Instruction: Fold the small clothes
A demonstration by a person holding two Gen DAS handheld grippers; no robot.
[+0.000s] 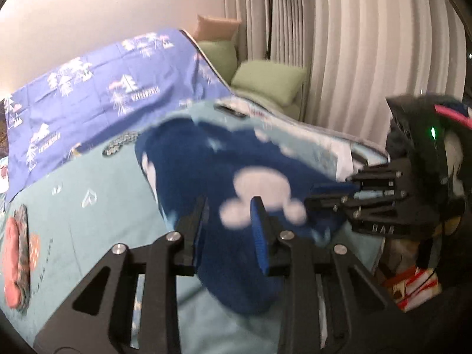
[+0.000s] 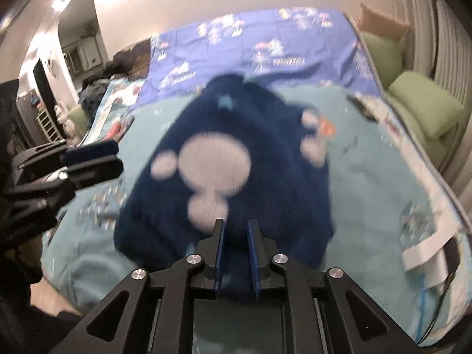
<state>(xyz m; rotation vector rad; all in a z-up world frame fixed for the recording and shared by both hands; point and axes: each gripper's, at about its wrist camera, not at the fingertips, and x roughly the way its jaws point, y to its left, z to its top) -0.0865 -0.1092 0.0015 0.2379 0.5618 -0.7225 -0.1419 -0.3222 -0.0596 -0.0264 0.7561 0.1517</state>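
A dark blue fleece garment [image 1: 250, 159] with white mouse-head shapes lies on the light teal bedsheet [image 1: 88, 221]. My left gripper [image 1: 229, 203] hovers over its near left corner. The jaws stand a little apart, and the blue cloth shows through the gap and beneath them. In the right wrist view the left gripper [image 2: 119, 156] sits left of the garment [image 2: 236, 124], with a strip of bare sheet between. My right gripper [image 2: 236, 222] is over the garment's near edge, with a narrow gap between its pads and cloth visible in that gap. From the left wrist view, the right gripper [image 1: 309, 197] reaches to the garment's right edge.
A blue quilt [image 1: 103, 88] with tree prints covers the far half of the bed. Green cushions [image 1: 268, 79] and pale curtains [image 1: 368, 44] stand at the far right. A folded pink and grey item [image 1: 16, 259] lies at the left. The bed's right edge [image 2: 436, 206] carries a white strap [image 2: 427, 247].
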